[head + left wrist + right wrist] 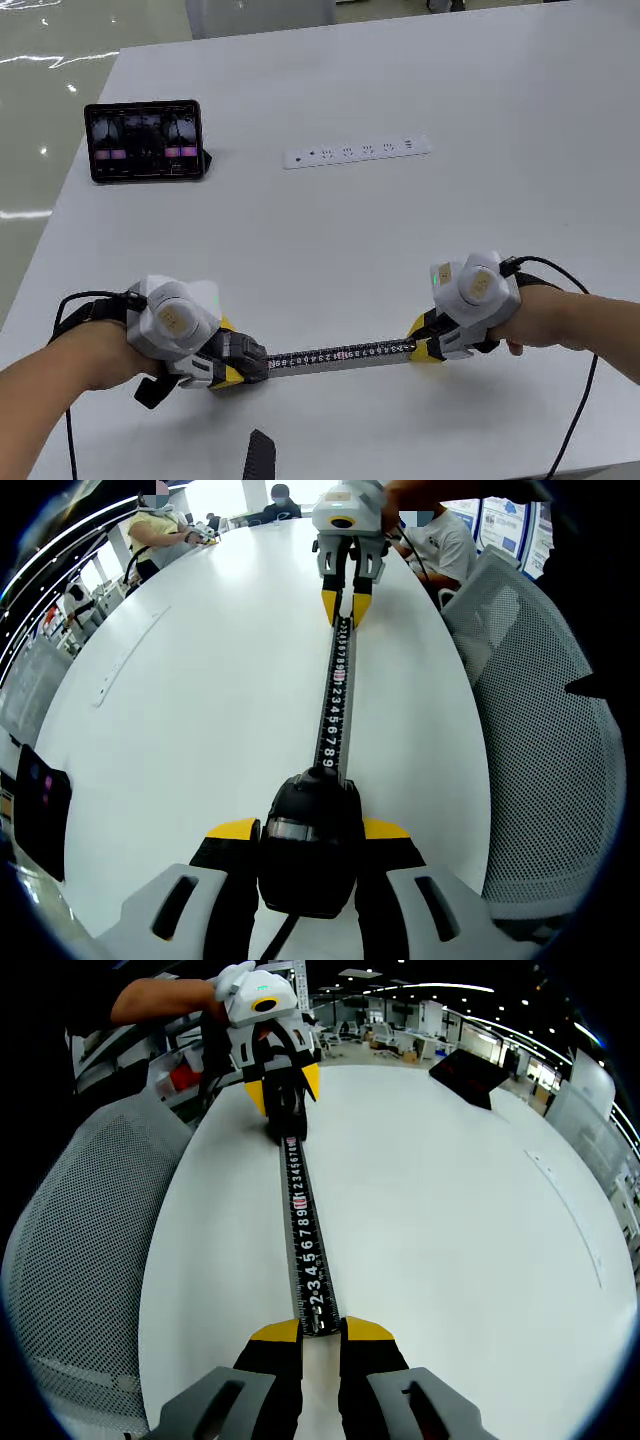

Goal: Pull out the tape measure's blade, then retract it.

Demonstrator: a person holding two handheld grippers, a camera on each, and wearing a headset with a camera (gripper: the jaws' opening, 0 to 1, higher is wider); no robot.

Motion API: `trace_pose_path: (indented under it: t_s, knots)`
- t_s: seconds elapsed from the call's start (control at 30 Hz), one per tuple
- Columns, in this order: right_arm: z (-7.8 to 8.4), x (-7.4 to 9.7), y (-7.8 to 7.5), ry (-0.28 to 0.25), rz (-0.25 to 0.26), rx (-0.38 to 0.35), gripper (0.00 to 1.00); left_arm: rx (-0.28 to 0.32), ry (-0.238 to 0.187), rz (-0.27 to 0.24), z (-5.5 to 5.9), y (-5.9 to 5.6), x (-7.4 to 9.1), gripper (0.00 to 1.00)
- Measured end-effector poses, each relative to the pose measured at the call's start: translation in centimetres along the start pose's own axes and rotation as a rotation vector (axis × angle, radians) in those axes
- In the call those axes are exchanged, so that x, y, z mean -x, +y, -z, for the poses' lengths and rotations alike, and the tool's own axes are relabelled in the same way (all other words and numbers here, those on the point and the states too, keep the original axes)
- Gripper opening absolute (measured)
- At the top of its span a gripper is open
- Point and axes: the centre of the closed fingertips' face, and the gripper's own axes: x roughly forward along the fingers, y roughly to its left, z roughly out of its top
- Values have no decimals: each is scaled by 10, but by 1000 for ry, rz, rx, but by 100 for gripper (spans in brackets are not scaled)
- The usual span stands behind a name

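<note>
White table (450,220), glossy floor (40,60); tablet (145,140), power strip (357,152), blade (340,355).

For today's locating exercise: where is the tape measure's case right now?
In the head view, the case sits at the near left of the table, held by the left gripper; its blade runs right to the right gripper.

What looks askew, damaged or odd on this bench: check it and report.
Nothing stands out. The left gripper holds the tape measure case, the right gripper the end of the blade, which runs straight and unkinked between them. The tablet and power strip sit well clear.
</note>
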Motion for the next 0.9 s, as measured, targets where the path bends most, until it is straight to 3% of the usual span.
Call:
trace_pose_path:
  t_s: [0.9]
  knots:
    - [15,12,-4,2,9,-21,9,2,-5,-7,0,0,1,32]
